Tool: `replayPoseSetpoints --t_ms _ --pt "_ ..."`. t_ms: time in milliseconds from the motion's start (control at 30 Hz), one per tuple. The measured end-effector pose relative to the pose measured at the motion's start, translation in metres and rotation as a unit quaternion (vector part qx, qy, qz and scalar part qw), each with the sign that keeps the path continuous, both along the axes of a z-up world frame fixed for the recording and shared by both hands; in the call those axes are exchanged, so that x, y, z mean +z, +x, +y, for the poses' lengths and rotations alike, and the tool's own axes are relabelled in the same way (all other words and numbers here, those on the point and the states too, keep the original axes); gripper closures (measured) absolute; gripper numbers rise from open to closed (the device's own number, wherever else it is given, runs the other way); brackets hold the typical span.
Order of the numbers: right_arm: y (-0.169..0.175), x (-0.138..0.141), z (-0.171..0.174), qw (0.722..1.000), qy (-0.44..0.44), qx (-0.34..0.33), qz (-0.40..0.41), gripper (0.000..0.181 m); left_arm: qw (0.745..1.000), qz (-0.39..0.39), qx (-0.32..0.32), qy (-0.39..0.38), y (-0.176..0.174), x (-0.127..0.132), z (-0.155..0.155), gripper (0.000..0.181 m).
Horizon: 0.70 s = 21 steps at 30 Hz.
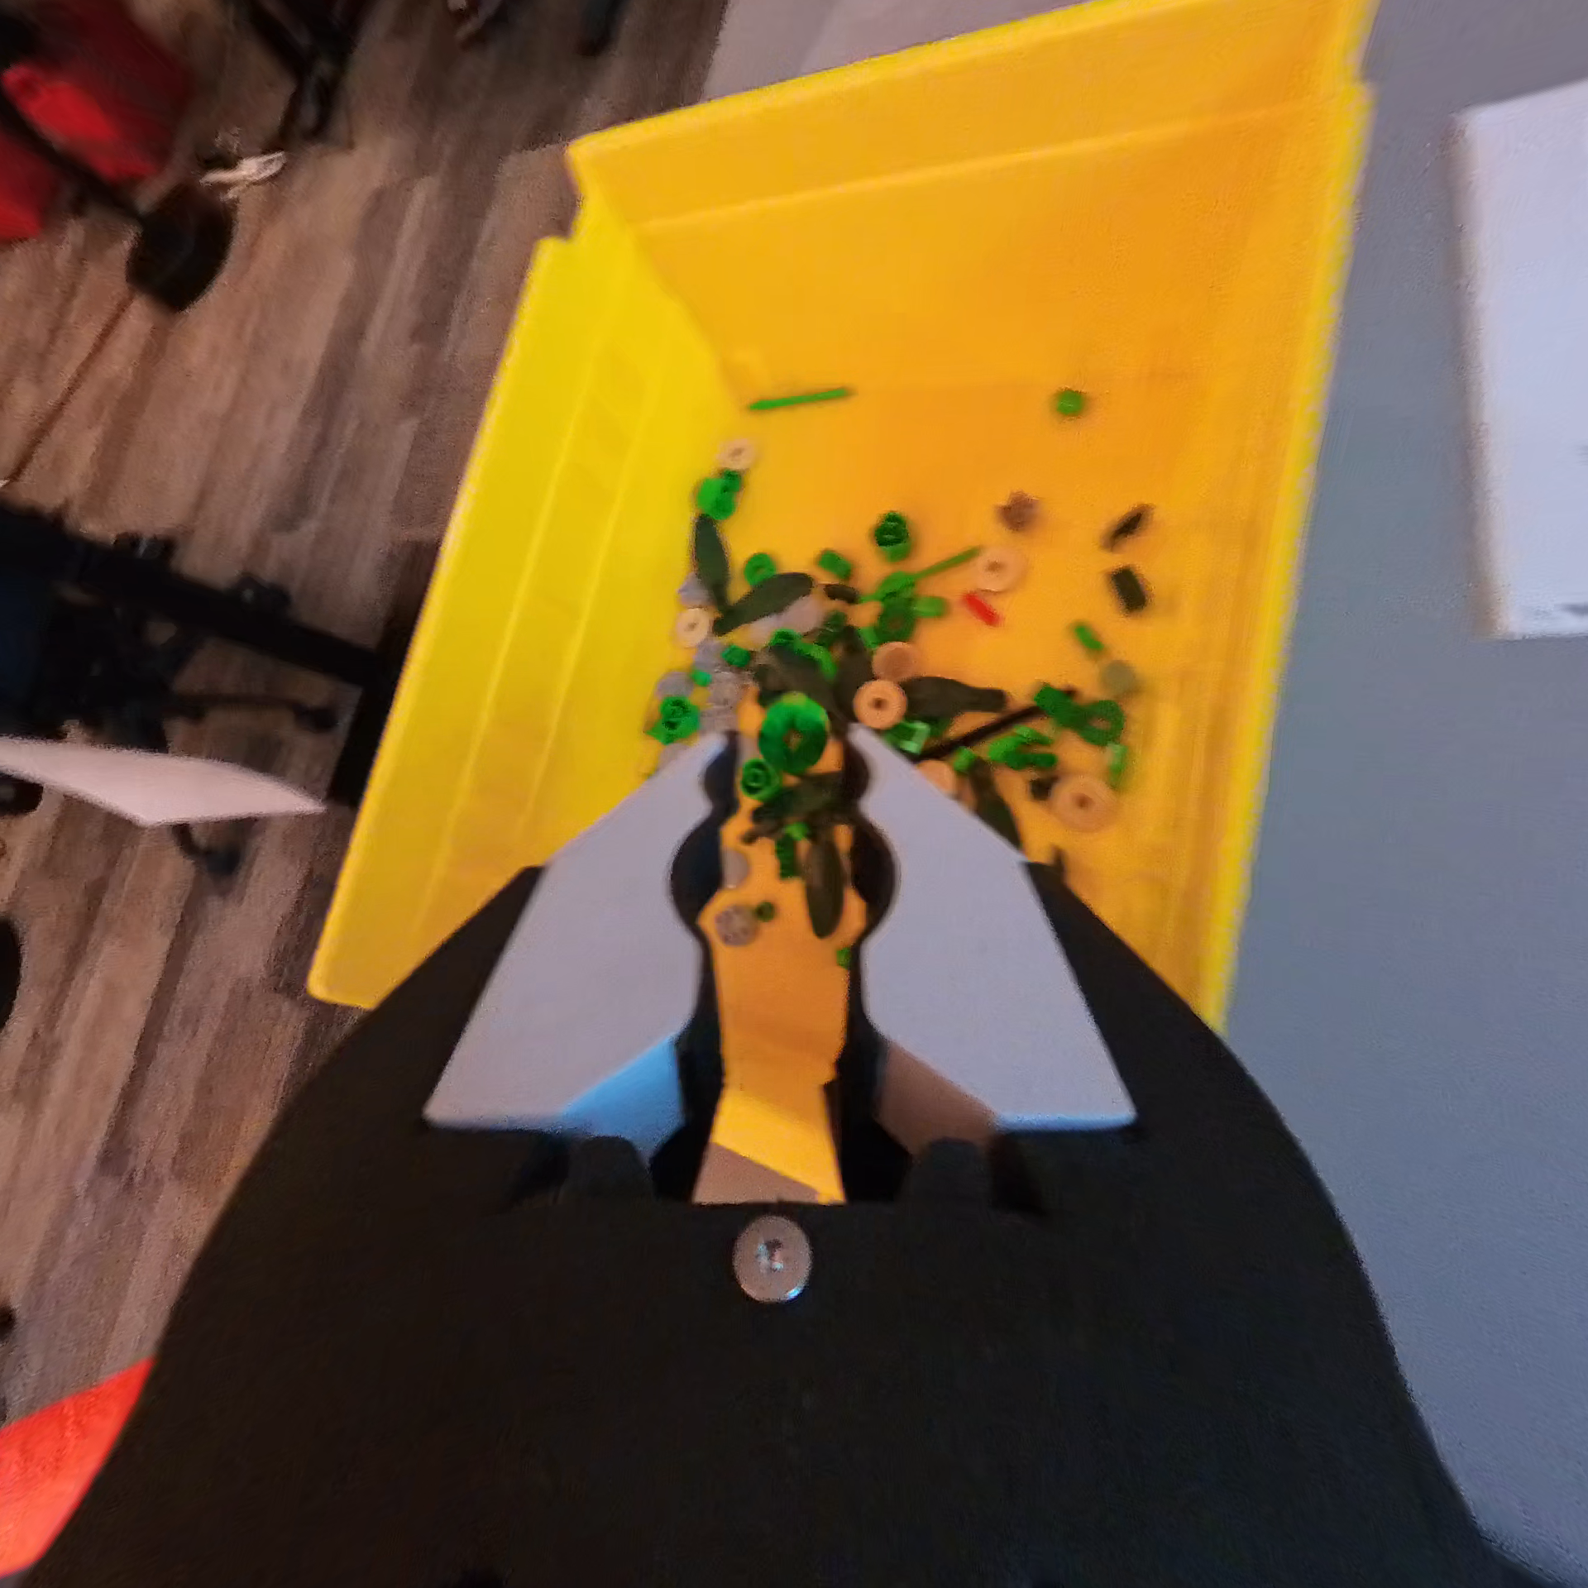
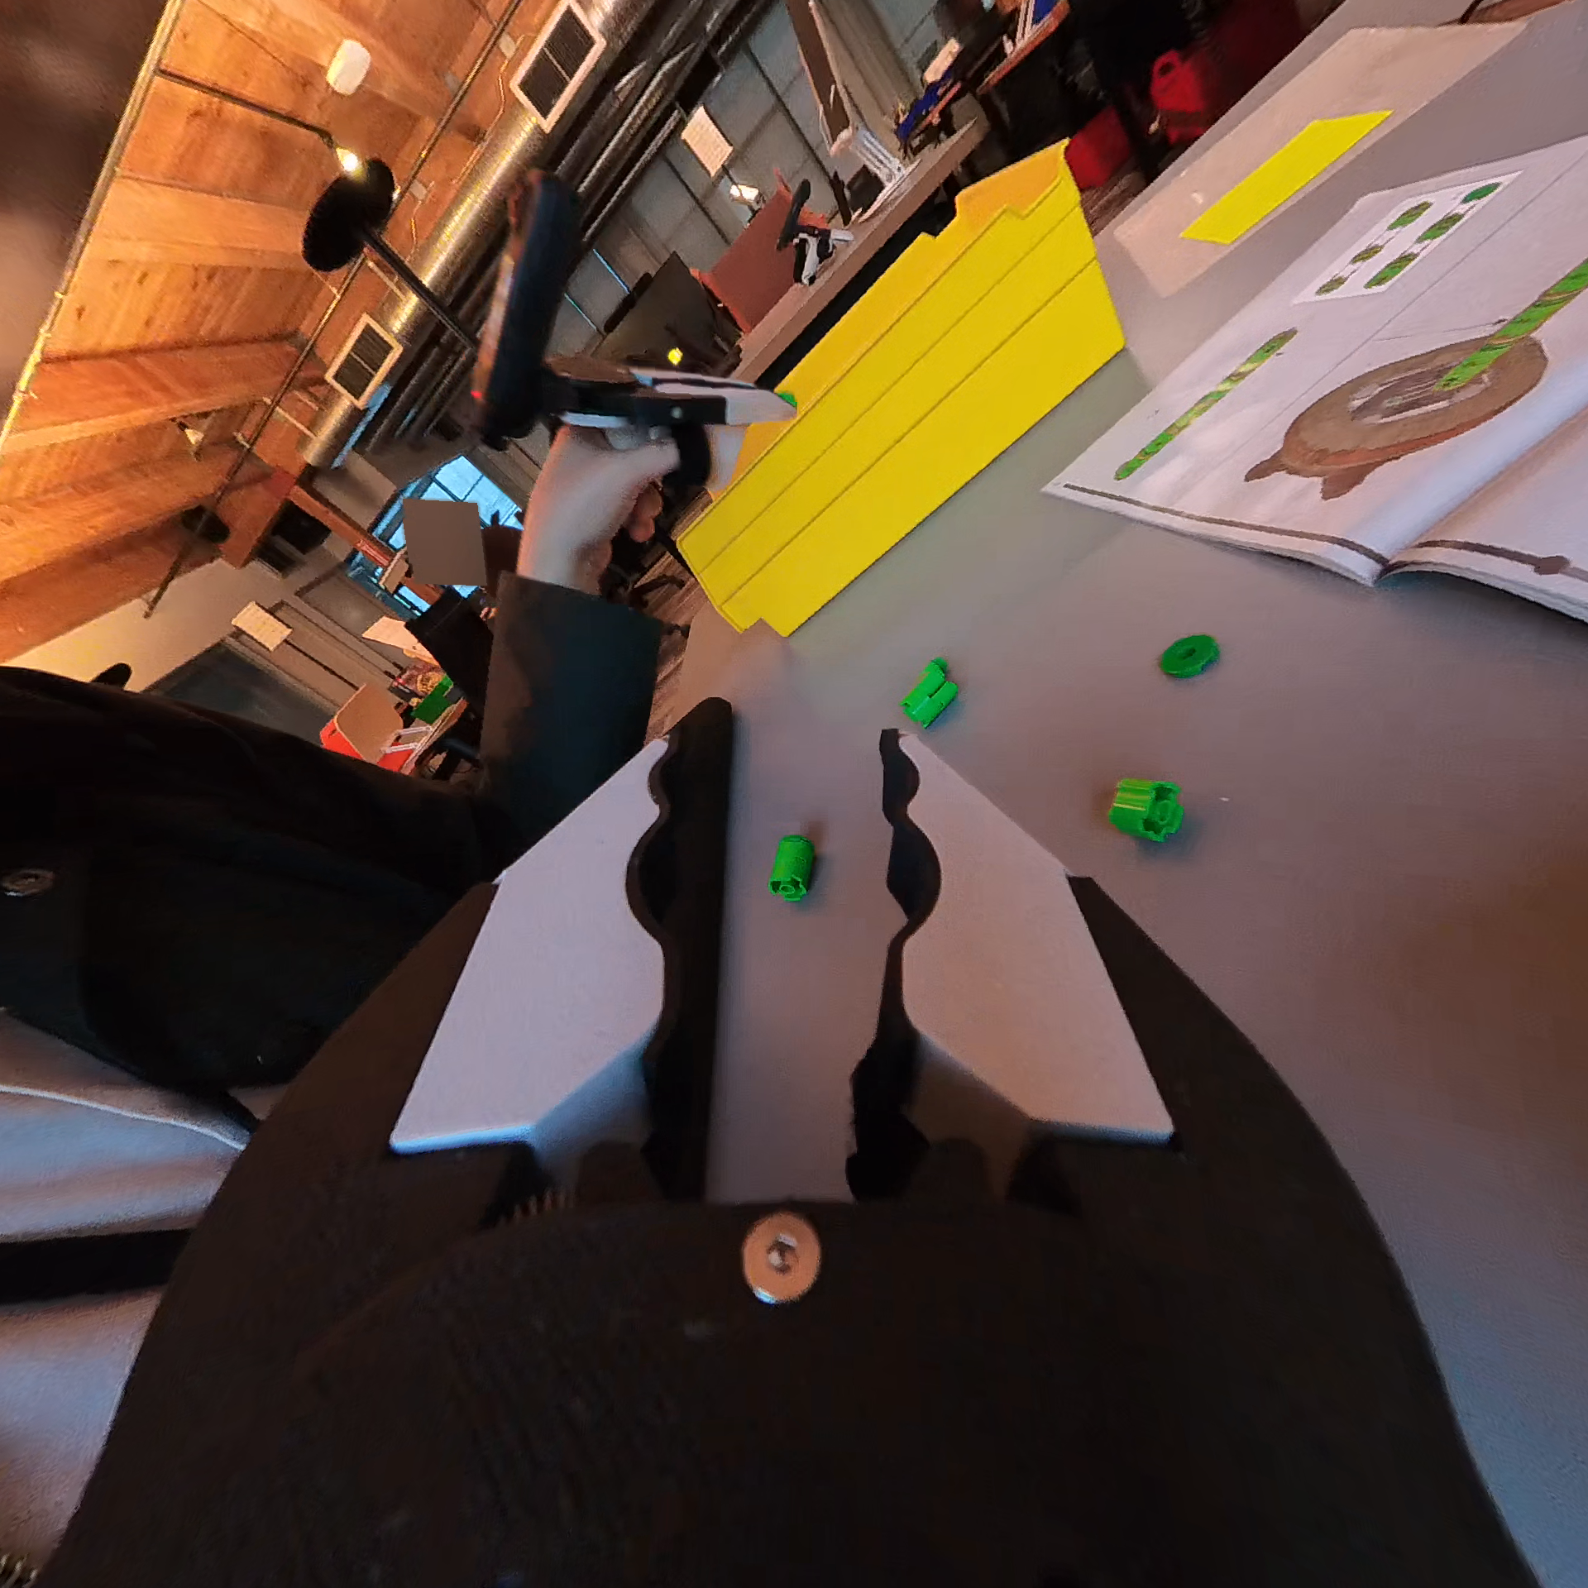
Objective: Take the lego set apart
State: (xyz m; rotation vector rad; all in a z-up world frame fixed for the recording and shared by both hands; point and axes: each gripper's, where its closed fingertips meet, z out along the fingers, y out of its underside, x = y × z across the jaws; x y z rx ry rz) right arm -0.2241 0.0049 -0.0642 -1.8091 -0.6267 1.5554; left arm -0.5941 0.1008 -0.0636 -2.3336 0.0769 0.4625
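Note:
My left gripper (image 1: 792,746) hangs over the yellow bin (image 1: 988,284), jaws a little apart. A green round piece (image 1: 792,730) shows between the tips, with a small gap on each side. I cannot tell whether it is falling or touching a pad. Several loose green, tan and dark pieces (image 1: 894,653) lie on the bin floor. The left gripper also shows in the right wrist view (image 2: 765,404), with green at its tip. My right gripper (image 2: 806,739) is open and empty, low over the grey table. A green cylinder piece (image 2: 792,868) lies on the table between its fingers.
Three more green pieces lie on the table: a clip-like one (image 2: 928,692), a ribbed one (image 2: 1147,808) and a flat disc (image 2: 1190,657). An open instruction booklet (image 2: 1340,430) lies at the right. The yellow bin (image 2: 911,412) stands beyond them. A dark sleeve (image 2: 558,687) is at the left.

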Motion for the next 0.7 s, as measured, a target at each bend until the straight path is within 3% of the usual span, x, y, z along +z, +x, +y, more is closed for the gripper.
replayPoseSetpoints --t_ms 33,67,167,233,300,367,433,500,567,700 --pt "0.000 -0.001 0.000 1.000 0.000 -0.001 -0.002 0.137 1.000 0.006 0.020 0.016 -0.010 0.001 0.004 0.133" --pt "0.001 -0.001 0.002 1.000 0.003 -0.004 -0.005 0.137 0.999 0.004 0.027 0.037 -0.013 0.004 0.007 0.123" --pt "0.005 0.000 0.008 0.999 0.020 -0.023 -0.013 0.138 0.989 -0.022 -0.023 0.146 0.018 0.041 0.021 0.117" --pt "0.009 0.004 0.013 0.999 0.035 -0.040 -0.010 0.137 0.961 -0.061 -0.123 0.241 0.079 0.078 0.025 0.128" --pt "0.013 0.010 0.018 0.997 0.048 -0.057 -0.001 0.137 0.898 -0.155 -0.302 0.278 0.181 0.092 0.013 0.146" --pt "0.018 0.012 0.020 0.997 0.051 -0.066 0.003 0.138 0.846 -0.235 -0.440 0.188 0.274 0.059 -0.010 0.142" --pt "0.021 0.013 0.021 0.996 0.048 -0.070 0.005 0.138 0.828 -0.231 -0.510 0.027 0.326 -0.006 -0.026 0.139" --pt "0.022 0.015 0.020 0.996 0.045 -0.070 0.011 0.138 0.835 -0.172 -0.519 -0.056 0.336 -0.052 -0.022 0.141" --pt "0.020 0.017 0.017 0.997 0.044 -0.063 0.015 0.138 0.842 -0.119 -0.524 -0.047 0.335 -0.066 -0.009 0.138" --pt "0.017 0.015 0.013 0.997 0.048 -0.055 0.003 0.138 0.832 -0.115 -0.538 -0.076 0.341 -0.084 -0.002 0.135"
